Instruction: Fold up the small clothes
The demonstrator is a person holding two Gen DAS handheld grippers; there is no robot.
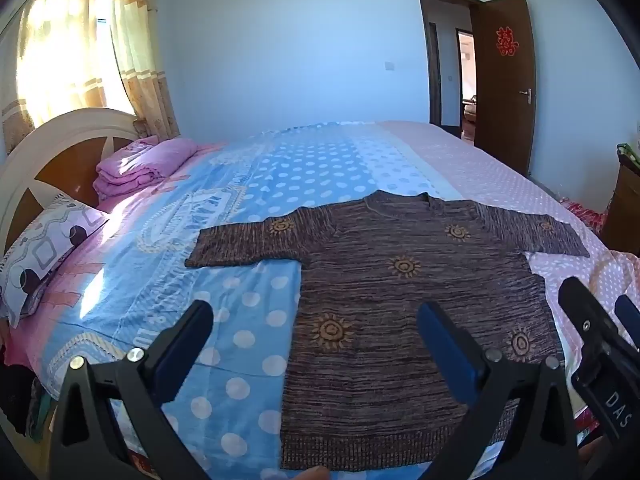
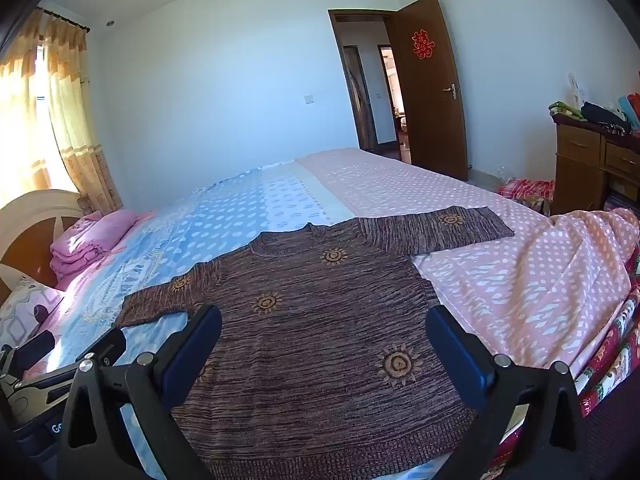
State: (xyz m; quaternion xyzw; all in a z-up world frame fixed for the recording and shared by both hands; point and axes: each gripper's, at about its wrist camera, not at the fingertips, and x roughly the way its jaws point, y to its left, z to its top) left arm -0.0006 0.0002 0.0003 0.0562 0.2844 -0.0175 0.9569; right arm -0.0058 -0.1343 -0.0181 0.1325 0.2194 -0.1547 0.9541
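A small brown knitted sweater (image 1: 400,304) with orange sun motifs lies flat on the bed, both sleeves spread out sideways and the hem toward me. In the right wrist view the same sweater (image 2: 320,344) fills the near middle. My left gripper (image 1: 316,328) hovers open above the sweater's lower left edge, holding nothing. My right gripper (image 2: 324,332) is open too, above the sweater's lower body, with nothing between its fingers. The right gripper's body (image 1: 600,344) shows at the right edge of the left wrist view.
The bed's blue and pink dotted cover (image 1: 248,280) spreads around the sweater. A folded pink blanket (image 1: 140,168) and a pillow (image 1: 44,252) lie by the headboard. A wooden dresser (image 2: 592,168) stands at right and an open door (image 2: 428,88) beyond the bed.
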